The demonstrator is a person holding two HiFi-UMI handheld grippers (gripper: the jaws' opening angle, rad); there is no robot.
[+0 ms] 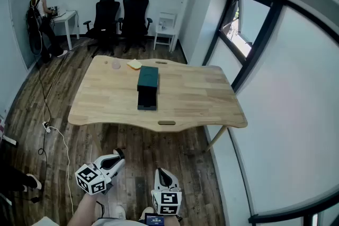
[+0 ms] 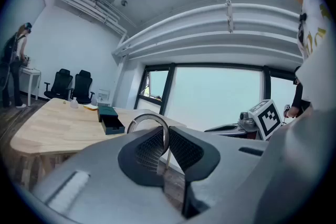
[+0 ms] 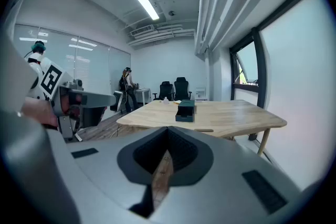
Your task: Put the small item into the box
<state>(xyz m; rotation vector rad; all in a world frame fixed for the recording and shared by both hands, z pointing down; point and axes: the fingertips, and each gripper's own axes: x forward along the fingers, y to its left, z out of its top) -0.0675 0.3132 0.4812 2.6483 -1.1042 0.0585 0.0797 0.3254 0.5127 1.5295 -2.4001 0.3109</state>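
Observation:
A dark green box (image 1: 148,78) lies on the middle of the wooden table (image 1: 201,98), its drawer (image 1: 146,100) pulled out toward me. The box also shows in the left gripper view (image 2: 109,119) and the right gripper view (image 3: 186,109). My left gripper (image 2: 167,132) is shut on a thin silver ring (image 2: 147,116), which stands up between the pads. In the head view that gripper (image 1: 117,156) hangs low, short of the table's near edge. My right gripper (image 3: 168,135) is shut with nothing in it, and sits beside the left one (image 1: 162,173).
A yellow pad (image 1: 134,64) and a small clear bottle (image 1: 116,65) lie behind the box. Two black office chairs (image 1: 121,18) and a white chair (image 1: 165,29) stand beyond the table. A person (image 1: 41,18) stands at a desk far left. A white cable (image 1: 58,137) trails over the floor.

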